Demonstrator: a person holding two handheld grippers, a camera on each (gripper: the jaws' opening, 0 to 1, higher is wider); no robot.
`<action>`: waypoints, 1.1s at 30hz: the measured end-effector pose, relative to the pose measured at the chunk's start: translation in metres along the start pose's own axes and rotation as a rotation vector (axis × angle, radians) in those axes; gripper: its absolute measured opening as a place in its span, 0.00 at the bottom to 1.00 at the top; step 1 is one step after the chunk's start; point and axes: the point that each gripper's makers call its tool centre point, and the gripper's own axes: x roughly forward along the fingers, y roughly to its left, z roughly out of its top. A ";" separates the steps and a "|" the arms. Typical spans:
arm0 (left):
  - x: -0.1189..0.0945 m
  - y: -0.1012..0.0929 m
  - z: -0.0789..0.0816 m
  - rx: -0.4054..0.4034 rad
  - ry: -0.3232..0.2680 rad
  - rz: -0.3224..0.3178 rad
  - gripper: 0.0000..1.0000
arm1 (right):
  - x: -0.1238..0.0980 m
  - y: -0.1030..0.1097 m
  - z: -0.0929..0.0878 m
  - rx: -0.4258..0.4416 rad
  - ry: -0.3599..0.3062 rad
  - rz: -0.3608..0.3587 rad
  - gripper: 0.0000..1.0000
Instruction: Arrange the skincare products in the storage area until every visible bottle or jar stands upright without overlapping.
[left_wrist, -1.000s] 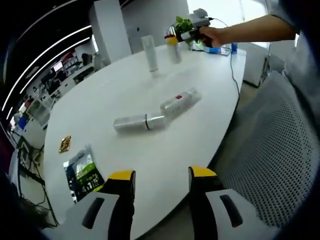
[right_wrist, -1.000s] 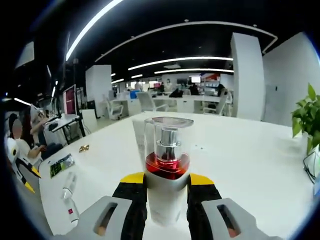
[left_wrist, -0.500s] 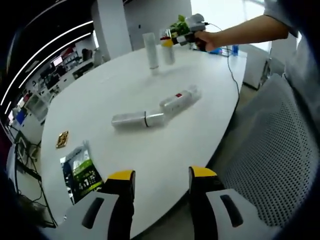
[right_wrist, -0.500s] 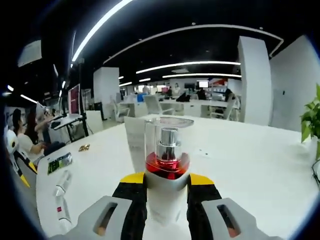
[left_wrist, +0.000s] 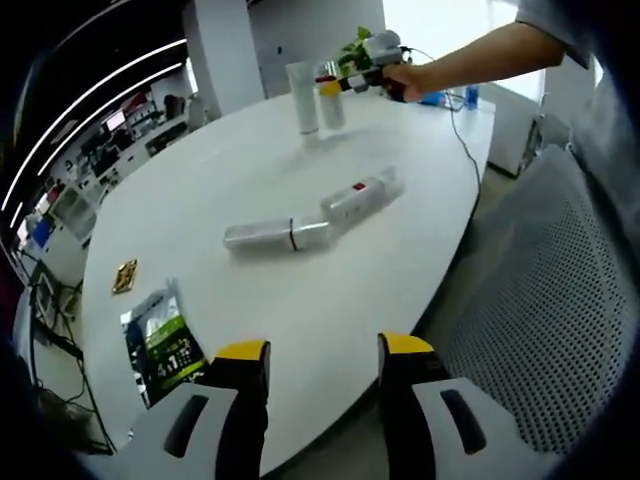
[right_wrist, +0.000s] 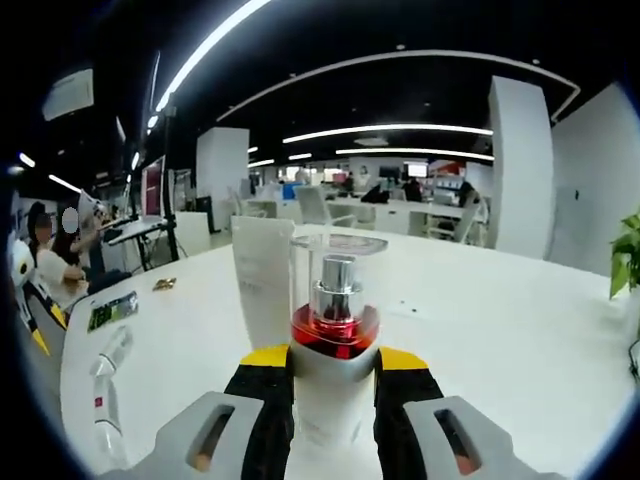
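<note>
Right gripper (right_wrist: 333, 372): we have it pinching a pump bottle (right_wrist: 333, 345) between its yellow-tipped jaws; the bottle is upright, with a clear cap, silver pump and red liquid over a white base.
Beside it: a tall white tube (right_wrist: 265, 280) stands upright just behind and left of the pump bottle; we cannot tell whether they touch.
From the left gripper view: the same pair stands at the far end of the white counter (left_wrist: 250, 180), the tube (left_wrist: 301, 98) next to the held bottle (left_wrist: 329, 100).
Left gripper (left_wrist: 323, 372): we hold it spread, with nothing between the jaws, over the near counter edge.
Mid-counter: two bottles lie on their sides, a clear one (left_wrist: 276, 236) and a white one (left_wrist: 360, 194) with a red mark, their ends meeting.
Near left: a green packet (left_wrist: 165, 343) and a small gold item (left_wrist: 125, 277).
</note>
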 end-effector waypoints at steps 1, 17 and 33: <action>0.000 0.000 0.000 -0.001 0.002 0.000 0.39 | 0.000 0.000 0.002 0.004 -0.002 -0.001 0.22; 0.001 0.001 -0.002 0.002 0.012 0.000 0.39 | 0.006 0.004 -0.008 -0.032 -0.013 0.026 0.23; 0.000 0.002 -0.002 0.012 0.010 0.008 0.38 | 0.003 0.011 -0.008 -0.006 -0.068 0.041 0.25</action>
